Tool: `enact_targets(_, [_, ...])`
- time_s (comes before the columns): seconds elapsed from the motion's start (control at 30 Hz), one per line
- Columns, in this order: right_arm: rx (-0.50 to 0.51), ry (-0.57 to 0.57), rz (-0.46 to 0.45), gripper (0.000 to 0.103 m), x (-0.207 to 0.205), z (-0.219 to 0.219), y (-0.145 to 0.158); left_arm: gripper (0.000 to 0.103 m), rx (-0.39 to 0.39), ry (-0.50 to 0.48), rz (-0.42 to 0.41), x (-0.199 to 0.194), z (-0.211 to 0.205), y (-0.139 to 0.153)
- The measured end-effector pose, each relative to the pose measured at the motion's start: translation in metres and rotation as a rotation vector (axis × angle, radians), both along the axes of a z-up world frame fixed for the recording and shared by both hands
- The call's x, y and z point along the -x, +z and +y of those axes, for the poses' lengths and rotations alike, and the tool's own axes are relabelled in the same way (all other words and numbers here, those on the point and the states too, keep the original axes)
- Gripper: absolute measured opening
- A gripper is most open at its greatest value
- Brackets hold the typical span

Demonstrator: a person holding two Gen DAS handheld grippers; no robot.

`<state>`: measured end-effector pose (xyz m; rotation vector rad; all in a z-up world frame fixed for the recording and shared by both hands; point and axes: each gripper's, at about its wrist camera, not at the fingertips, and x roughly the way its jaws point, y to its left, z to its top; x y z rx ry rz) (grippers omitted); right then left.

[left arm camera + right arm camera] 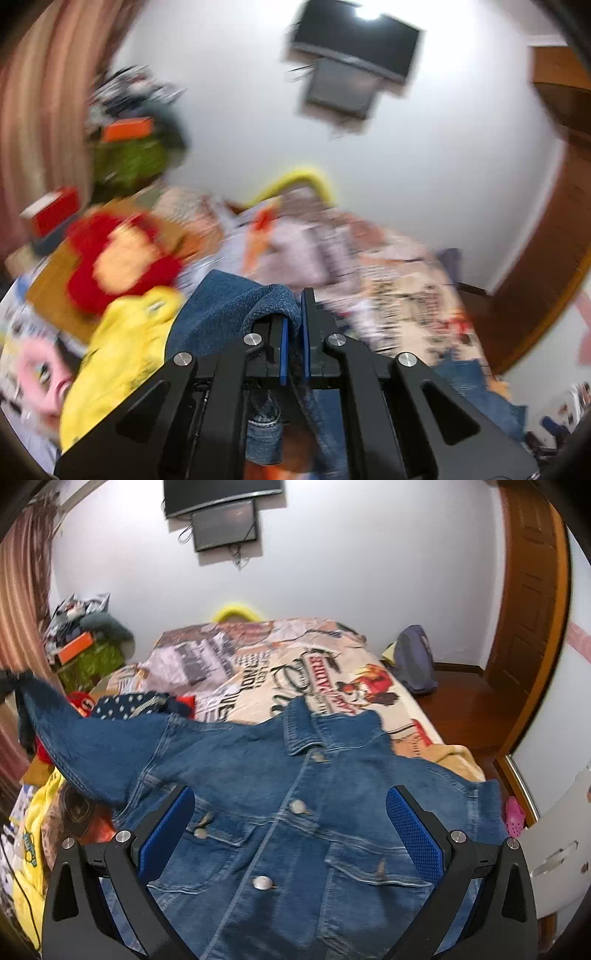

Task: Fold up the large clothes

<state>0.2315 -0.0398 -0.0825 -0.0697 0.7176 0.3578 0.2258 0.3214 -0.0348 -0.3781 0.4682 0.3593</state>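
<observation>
Two grippers work over a denim jacket [295, 812] that lies front-up across the near end of a bed [436, 716], collar toward the far wall, buttons showing down the placket. The left gripper [294, 332] has its blue pads pressed together on a fold of the jacket's denim, which drapes over the left finger and hangs down between the two fingers. In the right wrist view one sleeve [74, 731] is stretched up and away to the left edge of the frame, clear of the bedding. The right gripper [291, 834] hovers over the chest of the jacket with its fingers spread wide, one to each side of the button line, holding nothing.

Clutter crowds the left side of the bed: a yellow garment [33, 834] lies just beside the jacket's left edge, with a red item [79, 701] and a dark polka-dot cloth [133, 705] beyond the raised sleeve. The printed bedspread [258, 672] covers the rest of the bed. A grey-purple bag [415, 661] sits on the wooden ledge at the right, near the wooden door frame [532, 609]. A wall-mounted screen [225, 520] hangs above the bed's head, and a striped curtain [22, 609] falls at the left. The left wrist view is heavily blurred by motion
</observation>
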Motion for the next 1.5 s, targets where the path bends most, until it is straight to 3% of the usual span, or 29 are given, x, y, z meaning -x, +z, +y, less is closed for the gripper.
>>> enact_targets(0.17, [-0.013, -0.045, -0.016, 0.103, 0.000, -0.033, 0.004, 0.005, 0.006, -0.223, -0.038, -0.051, -0.075, 0.026])
enact_targets(0.33, [0.008, -0.077, -0.021, 0.103, 0.000, -0.061, 0.001, 0.005, 0.029, -0.413, 0.011, -0.100, -0.151, 0.008])
enact_targets(0.53, [0.057, -0.122, 0.005, 0.103, -0.002, -0.090, -0.012, 0.005, 0.026, -0.642, 0.228, -0.144, -0.249, -0.072])
enact_targets(0.67, [0.072, -0.141, 0.033, 0.103, 0.000, -0.103, -0.020, 0.005, -0.006, -0.751, 0.416, -0.154, -0.296, -0.134])
enact_targets(0.77, [0.084, -0.143, 0.050, 0.103, 0.002, -0.108, -0.024, 0.005, -0.007, -0.813, 0.513, -0.148, -0.317, -0.172])
enact_targets(0.9, [0.110, -0.129, 0.066, 0.103, 0.006, -0.107, -0.027, 0.014, -0.040, -0.833, 0.559, -0.131, -0.337, -0.189])
enact_targets(1.03, [0.126, -0.102, 0.068, 0.103, 0.008, -0.098, -0.025, 0.046, -0.025, -0.846, 0.575, -0.119, -0.329, -0.184])
enact_targets(1.13, [0.135, -0.073, 0.054, 0.103, 0.012, -0.087, -0.020, 0.050, -0.052, -0.836, 0.550, -0.102, -0.318, -0.171])
enact_targets(1.27, [0.147, -0.015, 0.038, 0.103, 0.012, -0.064, -0.014, 0.068, -0.093, -0.767, 0.486, -0.078, -0.284, -0.146])
enact_targets(1.4, [0.173, 0.073, 0.024, 0.103, 0.010, -0.034, -0.012, 0.074, -0.138, -0.674, 0.451, -0.059, -0.242, -0.132])
enact_targets(1.5, [0.198, 0.145, 0.020, 0.103, 0.005, -0.008, -0.014, 0.085, -0.148, -0.575, 0.444, -0.046, -0.202, -0.133])
